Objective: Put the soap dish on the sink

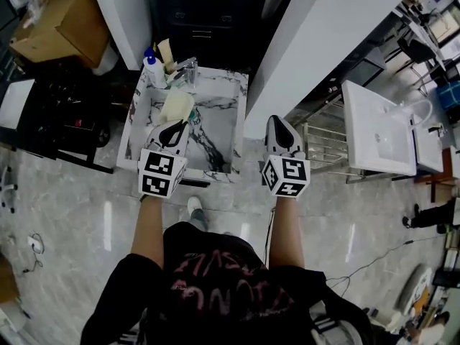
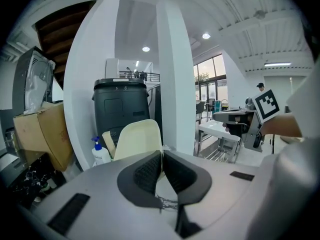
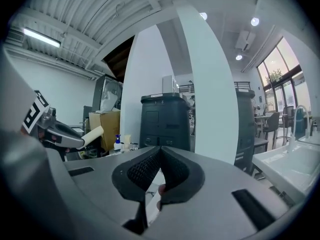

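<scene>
Soap dish held over the sink, not yet set down.

The cream soap dish hangs above the marble sink, toward 10 o'clock of the basin. The left gripper has its jaws pinched on the dish's near edge, which probably keeps it tilted up for carrying. At the sink's 12 o'clock ledge stand a pump bottle and a faucet. At 3 o'clock, off the sink, the right gripper waits with jaws closed on nothing.
</scene>
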### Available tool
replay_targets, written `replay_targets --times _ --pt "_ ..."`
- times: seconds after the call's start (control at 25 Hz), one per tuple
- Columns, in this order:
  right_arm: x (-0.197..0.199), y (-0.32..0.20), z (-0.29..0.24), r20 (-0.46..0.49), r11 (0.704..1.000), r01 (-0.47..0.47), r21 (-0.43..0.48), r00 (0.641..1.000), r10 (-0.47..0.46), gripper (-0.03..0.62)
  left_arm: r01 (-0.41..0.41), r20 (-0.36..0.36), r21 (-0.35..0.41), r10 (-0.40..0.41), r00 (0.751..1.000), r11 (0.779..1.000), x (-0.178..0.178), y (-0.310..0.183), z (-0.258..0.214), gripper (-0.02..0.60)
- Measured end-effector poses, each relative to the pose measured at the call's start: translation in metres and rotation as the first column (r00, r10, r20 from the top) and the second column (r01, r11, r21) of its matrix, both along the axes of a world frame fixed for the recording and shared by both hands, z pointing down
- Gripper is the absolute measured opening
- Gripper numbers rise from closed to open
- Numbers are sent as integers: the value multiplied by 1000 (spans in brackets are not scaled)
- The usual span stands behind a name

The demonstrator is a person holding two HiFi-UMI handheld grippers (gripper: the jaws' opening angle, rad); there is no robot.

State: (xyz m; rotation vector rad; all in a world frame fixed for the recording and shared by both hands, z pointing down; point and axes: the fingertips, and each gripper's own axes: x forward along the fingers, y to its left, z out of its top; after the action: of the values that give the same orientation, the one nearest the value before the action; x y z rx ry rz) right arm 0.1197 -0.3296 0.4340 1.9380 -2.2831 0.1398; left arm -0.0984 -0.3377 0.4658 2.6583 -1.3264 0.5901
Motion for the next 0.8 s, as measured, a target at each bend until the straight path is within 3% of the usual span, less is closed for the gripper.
replay_targets --times 0.28,0.8 --pt "-13 -21 1 -4 999 -50 4 999 50 14 -83 6 -2 83 997 997 1 -32 10 28" --pt "1 -27 -10 1 989 -147 14 989 147 14 -200 11 -33 200 980 979 20 -50 19 29"
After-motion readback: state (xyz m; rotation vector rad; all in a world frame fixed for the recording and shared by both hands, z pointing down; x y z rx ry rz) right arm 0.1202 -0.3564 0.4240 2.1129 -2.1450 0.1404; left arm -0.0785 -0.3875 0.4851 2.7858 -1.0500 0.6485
